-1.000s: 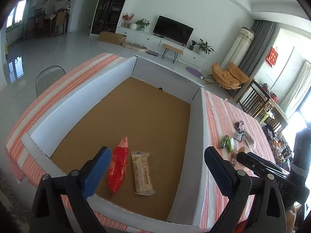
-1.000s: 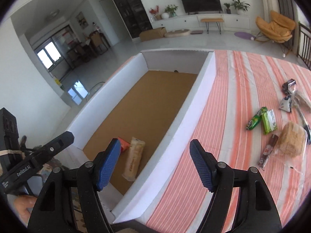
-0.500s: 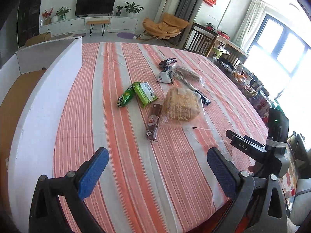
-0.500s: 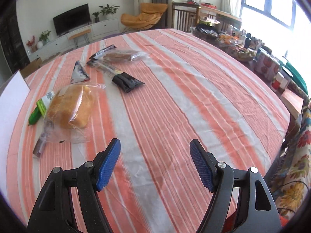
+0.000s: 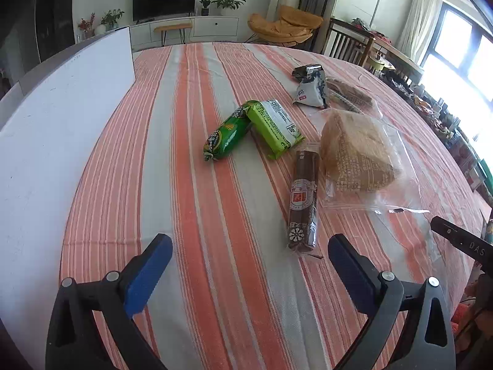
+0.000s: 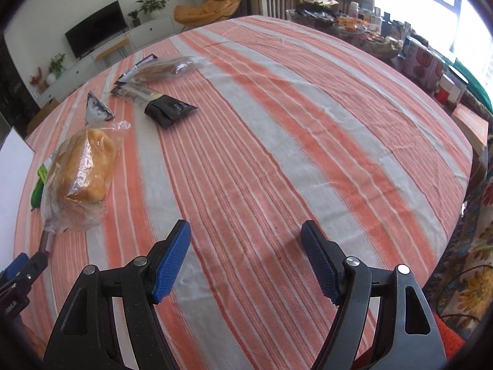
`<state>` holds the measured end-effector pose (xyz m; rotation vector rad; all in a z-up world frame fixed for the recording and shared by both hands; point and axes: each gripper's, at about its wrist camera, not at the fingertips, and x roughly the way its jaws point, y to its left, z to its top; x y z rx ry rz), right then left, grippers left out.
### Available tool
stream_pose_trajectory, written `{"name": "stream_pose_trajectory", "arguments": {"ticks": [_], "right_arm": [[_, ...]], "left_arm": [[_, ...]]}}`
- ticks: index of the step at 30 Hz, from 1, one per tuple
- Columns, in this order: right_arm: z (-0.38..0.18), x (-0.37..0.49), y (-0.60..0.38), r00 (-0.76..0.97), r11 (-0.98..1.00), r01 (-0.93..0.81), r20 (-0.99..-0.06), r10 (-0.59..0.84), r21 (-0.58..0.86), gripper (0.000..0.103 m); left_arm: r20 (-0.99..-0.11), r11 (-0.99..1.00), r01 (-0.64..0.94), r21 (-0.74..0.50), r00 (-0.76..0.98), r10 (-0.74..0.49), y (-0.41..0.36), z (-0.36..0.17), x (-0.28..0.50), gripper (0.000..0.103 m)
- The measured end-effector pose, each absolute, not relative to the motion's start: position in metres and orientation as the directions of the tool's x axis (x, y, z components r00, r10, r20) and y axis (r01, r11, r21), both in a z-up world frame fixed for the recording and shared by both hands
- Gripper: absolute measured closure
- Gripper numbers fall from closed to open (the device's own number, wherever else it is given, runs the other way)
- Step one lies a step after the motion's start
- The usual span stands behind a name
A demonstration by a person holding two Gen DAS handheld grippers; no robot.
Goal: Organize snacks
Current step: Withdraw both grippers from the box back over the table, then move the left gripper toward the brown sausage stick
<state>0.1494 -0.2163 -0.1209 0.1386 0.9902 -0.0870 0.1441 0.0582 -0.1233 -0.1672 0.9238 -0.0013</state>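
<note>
Snacks lie on the striped tablecloth point(image 5: 197, 203). In the left wrist view I see a brown stick snack point(image 5: 303, 197), a green sausage pack point(image 5: 228, 131), a light green packet point(image 5: 274, 126), bagged bread point(image 5: 354, 151) and a white triangle pack point(image 5: 309, 92). My left gripper point(image 5: 248, 246) is open and empty, just short of the brown stick. My right gripper point(image 6: 246, 234) is open and empty over bare cloth, right of the bagged bread point(image 6: 81, 169). A black packet point(image 6: 169, 109) and a bagged pastry point(image 6: 166, 67) lie farther off.
The white wall of the big box point(image 5: 61, 117) runs along the table's left. A side table with jars and boxes point(image 6: 416, 55) stands beyond the right edge. Chairs and a TV unit are at the back of the room.
Both grippers have swung right, away from the box with two snacks inside, to the snacks on the cloth. The left gripper has moved closer to the brown stick. Both stay open.
</note>
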Motion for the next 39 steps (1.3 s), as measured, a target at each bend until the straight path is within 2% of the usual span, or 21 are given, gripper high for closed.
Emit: {"name": "stream_pose_trajectory", "arguments": {"ticks": [4, 9, 12, 16, 39], "right_arm": [[-0.124, 0.153, -0.205, 0.526, 0.993, 0.116, -0.849, -0.057, 0.005, 0.018], [-0.125, 0.155, -0.205, 0.522, 0.994, 0.112, -0.852, -0.047, 0.013, 0.014], [-0.125, 0.156, -0.205, 0.519, 0.994, 0.11, -0.854, -0.045, 0.014, 0.013], [-0.126, 0.156, -0.205, 0.519, 0.994, 0.105, -0.854, -0.043, 0.014, 0.012], [-0.127, 0.157, -0.204, 0.518, 0.996, 0.093, -0.855, -0.035, 0.015, 0.009]], "left_arm": [[-0.784, 0.987, -0.082, -0.14, 0.618, -0.06, 0.057, -0.125, 0.142, 0.003], [-0.784, 0.995, -0.052, -0.087, 0.619, -0.036, 0.045, -0.127, 0.144, 0.003], [-0.779, 0.994, -0.052, -0.098, 0.625, -0.044, 0.046, -0.125, 0.143, 0.003], [-0.781, 0.991, -0.051, -0.124, 0.621, -0.066, 0.049, -0.126, 0.145, 0.003], [-0.797, 0.997, -0.03, -0.072, 0.603, -0.04, 0.041, -0.129, 0.146, 0.001]]}}
